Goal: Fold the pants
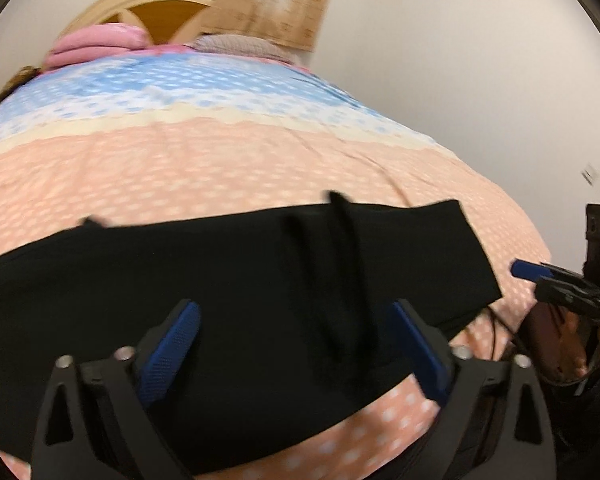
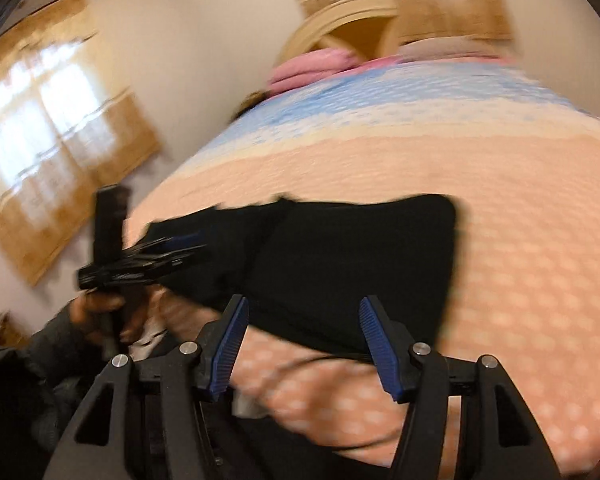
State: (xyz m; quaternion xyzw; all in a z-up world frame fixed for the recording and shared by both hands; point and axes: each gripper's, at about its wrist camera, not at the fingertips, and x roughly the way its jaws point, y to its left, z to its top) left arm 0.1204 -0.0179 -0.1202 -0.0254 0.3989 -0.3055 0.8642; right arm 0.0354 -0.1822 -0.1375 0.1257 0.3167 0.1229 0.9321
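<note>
While black pants lie folded on the bed, both claws hang spread, holding nothing.

- No text, label, brand, number or sign can be read in either view.
- Both pictures are motion-blurred, so any small print would be too smeared to make out.

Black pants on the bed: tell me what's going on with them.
A person holding a two-finger claw in each hand is folding black pants on a bed with a peach and blue dotted bedspread. The pants lie flat in a folded band near the bed's edge. Both the left claw and the right claw are open, with nothing between the pads, hovering over the near edge of the fabric. Neither grips the pants at this moment.
</note>
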